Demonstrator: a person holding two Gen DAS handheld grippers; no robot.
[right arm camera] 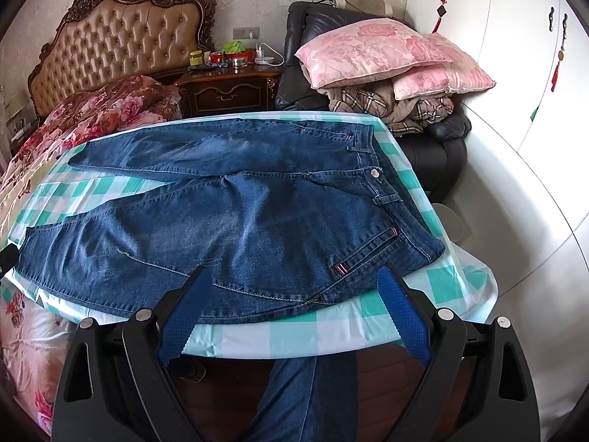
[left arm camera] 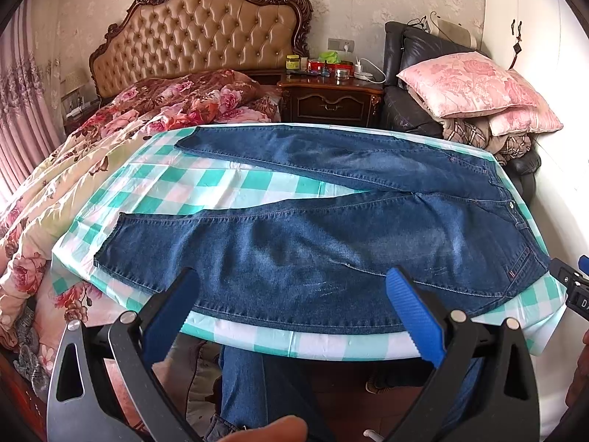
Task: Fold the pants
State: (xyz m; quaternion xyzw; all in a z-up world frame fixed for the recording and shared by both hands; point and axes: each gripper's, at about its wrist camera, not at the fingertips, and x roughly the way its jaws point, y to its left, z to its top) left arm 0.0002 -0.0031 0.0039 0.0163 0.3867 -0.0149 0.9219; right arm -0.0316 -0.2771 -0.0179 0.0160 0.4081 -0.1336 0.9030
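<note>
Blue-padded fingers of the left gripper stand wide apart above the near edge of the tabletop, with nothing between them. In the right wrist view the right gripper is spread just as wide and holds nothing, hanging over the same near edge closer to the right corner.

Denim pants lie flat and unfolded on the green-and-white checked cloth that covers the tabletop. The waistband with its metal button lies toward the right edge, and the two legs run toward the left edge with a wedge of cloth showing between them. The near leg's hem lies near the left edge; the far leg runs along the far edge. Part of the near leg is hidden behind the fingers in both views.

Below the near edge a person's leg in jeans shows between the gripper arms, cut off by the frame. A blurred fingertip intrudes at the bottom of the left wrist view. At that view's right rim a piece of the right gripper shows, mostly cut off. Small items on the nightstand beyond are too small to identify.
</note>
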